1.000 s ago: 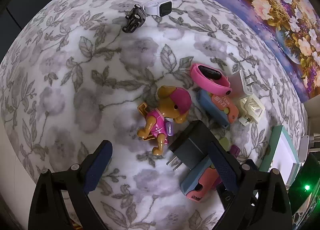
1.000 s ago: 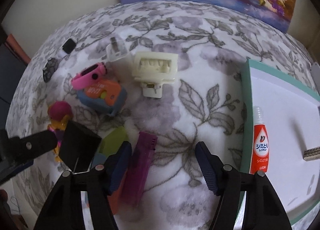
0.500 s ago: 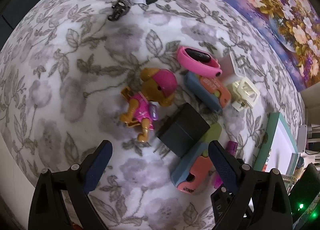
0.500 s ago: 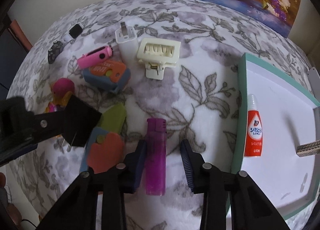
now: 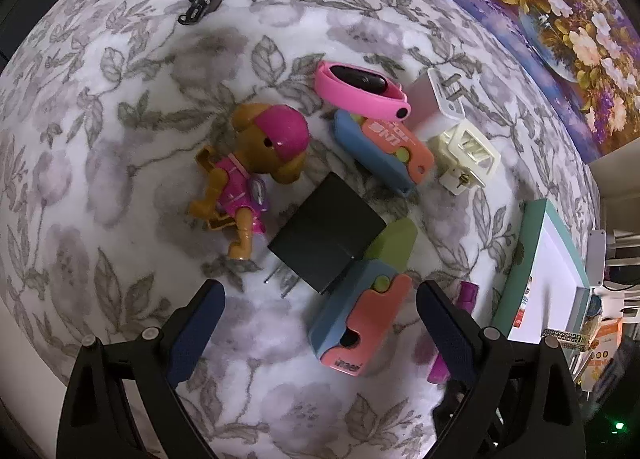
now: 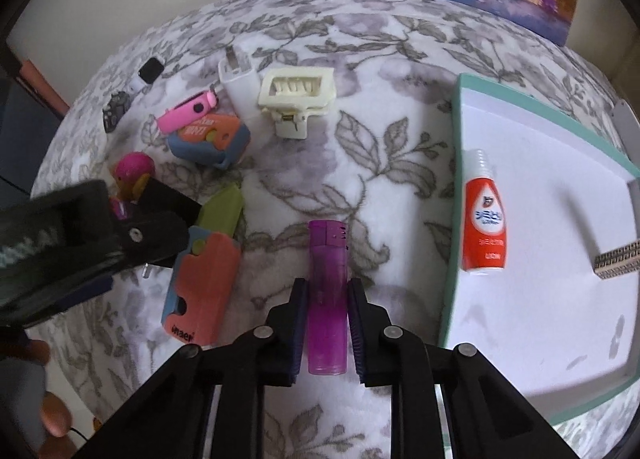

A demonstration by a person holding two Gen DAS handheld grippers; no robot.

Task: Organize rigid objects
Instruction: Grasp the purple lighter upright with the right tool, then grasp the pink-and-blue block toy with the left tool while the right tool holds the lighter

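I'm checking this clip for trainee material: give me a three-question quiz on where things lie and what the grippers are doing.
1. True or false: the right gripper is shut on the purple lighter.
2. Which item lies inside the teal-rimmed tray?
A. pink wristband
B. red and white tube
C. cream hair clip
3. Fill in: the left gripper is ____ above the black charger, gripping nothing.

Key
1. True: both pads press on the lighter's sides.
2. B: the red and white tube lies in the tray; the pink wristband and cream hair clip lie on the floral cloth.
3. open
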